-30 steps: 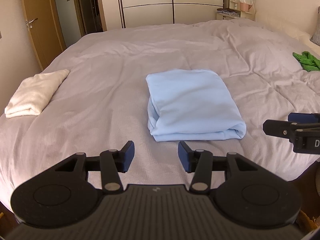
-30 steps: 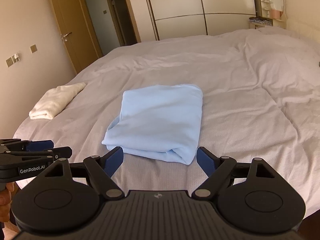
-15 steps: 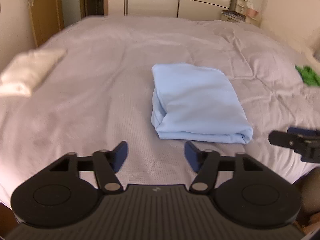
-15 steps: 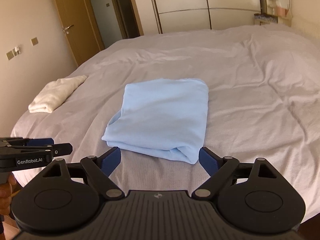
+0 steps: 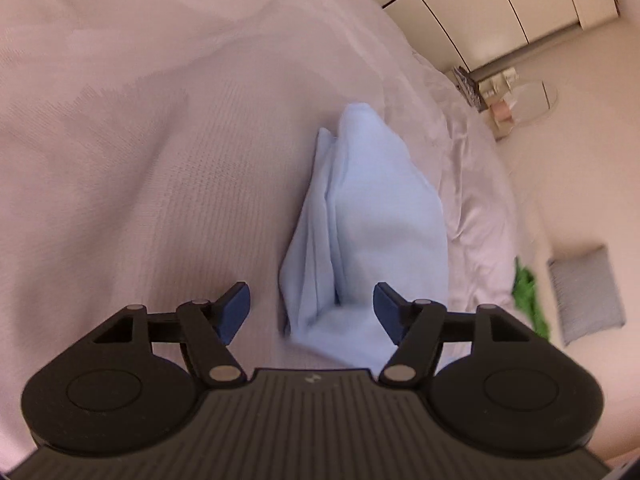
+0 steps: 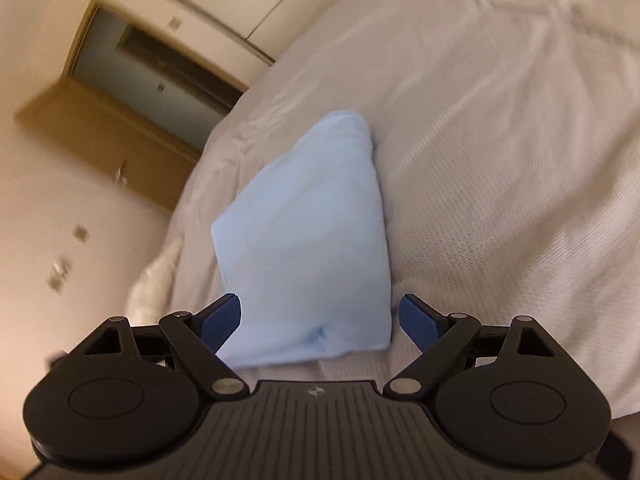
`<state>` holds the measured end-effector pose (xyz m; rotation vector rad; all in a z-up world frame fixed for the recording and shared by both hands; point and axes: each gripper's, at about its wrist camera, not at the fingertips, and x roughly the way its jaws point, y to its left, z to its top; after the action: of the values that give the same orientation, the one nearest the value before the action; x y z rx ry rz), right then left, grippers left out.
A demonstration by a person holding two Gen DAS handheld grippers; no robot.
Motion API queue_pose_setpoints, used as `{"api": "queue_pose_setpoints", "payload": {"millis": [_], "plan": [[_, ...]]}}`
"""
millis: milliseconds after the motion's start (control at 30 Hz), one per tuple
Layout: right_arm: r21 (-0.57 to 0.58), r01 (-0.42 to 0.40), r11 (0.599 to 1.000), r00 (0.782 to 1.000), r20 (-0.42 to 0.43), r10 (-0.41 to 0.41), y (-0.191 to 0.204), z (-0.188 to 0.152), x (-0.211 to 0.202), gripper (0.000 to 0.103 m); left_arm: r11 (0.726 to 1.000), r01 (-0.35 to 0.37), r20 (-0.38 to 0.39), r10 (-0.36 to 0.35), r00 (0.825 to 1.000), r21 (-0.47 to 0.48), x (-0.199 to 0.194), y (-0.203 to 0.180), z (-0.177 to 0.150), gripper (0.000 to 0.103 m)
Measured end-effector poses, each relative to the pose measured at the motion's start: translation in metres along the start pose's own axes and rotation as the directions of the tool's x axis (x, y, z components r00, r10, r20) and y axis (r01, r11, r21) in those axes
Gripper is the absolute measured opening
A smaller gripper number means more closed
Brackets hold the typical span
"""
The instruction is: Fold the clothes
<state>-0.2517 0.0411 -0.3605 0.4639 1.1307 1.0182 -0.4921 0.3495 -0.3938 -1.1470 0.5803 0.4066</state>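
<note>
Pale quilted bedding [image 5: 160,184] fills most of both wrist views, both of which are tilted and blurred. On it lies the folded light-blue garment [image 5: 376,216], a compact bundle whose layered open edges show along its left side in the left wrist view, while the right wrist view shows its smooth top face [image 6: 308,248] and a rounded fold along the right edge.

The left gripper [image 5: 312,308] has its jaws spread wide, the garment's near left corner lying between the blue pads; the left pad [image 5: 234,312] sits over bare bedding just beside the cloth, the right pad against or over the cloth, and whether it touches I cannot tell. The right gripper [image 6: 320,320] is likewise spread apart, straddling the near right corner, with the garment's near edge between the pads and neither jaw closed on it.

Bare wrinkled bedding stretches well beyond the garment on the far and outer sides. A white folded towel [image 6: 154,284] lies near the bed's left edge, a green cloth [image 5: 528,292] near the right edge beside a grey pillow [image 5: 586,292]. Beyond stand wardrobe doors [image 5: 492,8] and a wooden door [image 6: 100,132].
</note>
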Motion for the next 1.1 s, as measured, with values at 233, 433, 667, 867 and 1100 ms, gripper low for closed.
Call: {"api": "queue_pose_setpoints", "payload": {"millis": [233, 433, 667, 867, 1100], "plan": [[0.153, -0.053, 0.987, 0.998, -0.013, 0.055, -0.037, 0.028, 0.038, 0.088, 0.983, 0.145, -0.045, -0.151, 0.988, -0.109, 0.039, 0.018, 0.022, 0.064], [0.190, -0.100, 0.977, 0.994, -0.017, 0.105, -0.047, 0.045, 0.061, 0.086, 0.979, 0.186, -0.098, -0.194, 0.976, -0.085, 0.072, 0.013, 0.032, 0.059], [0.162, -0.101, 0.982, 0.990, -0.086, 0.116, -0.049, 0.041, 0.068, 0.064, 0.973, 0.216, -0.145, -0.226, 0.963, -0.082, 0.089, 0.018, 0.044, 0.050], [0.165, -0.129, 0.978, 0.980, -0.129, 0.151, -0.051, 0.049, 0.096, 0.062, 0.969, 0.228, -0.204, -0.244, 0.948, -0.095, 0.107, 0.022, 0.059, 0.043], [0.153, -0.155, 0.976, 0.962, -0.201, 0.184, -0.053, 0.060, 0.113, 0.029, 0.993, 0.119, -0.239, -0.121, 0.964, -0.023, 0.104, -0.001, 0.061, 0.026]]}}
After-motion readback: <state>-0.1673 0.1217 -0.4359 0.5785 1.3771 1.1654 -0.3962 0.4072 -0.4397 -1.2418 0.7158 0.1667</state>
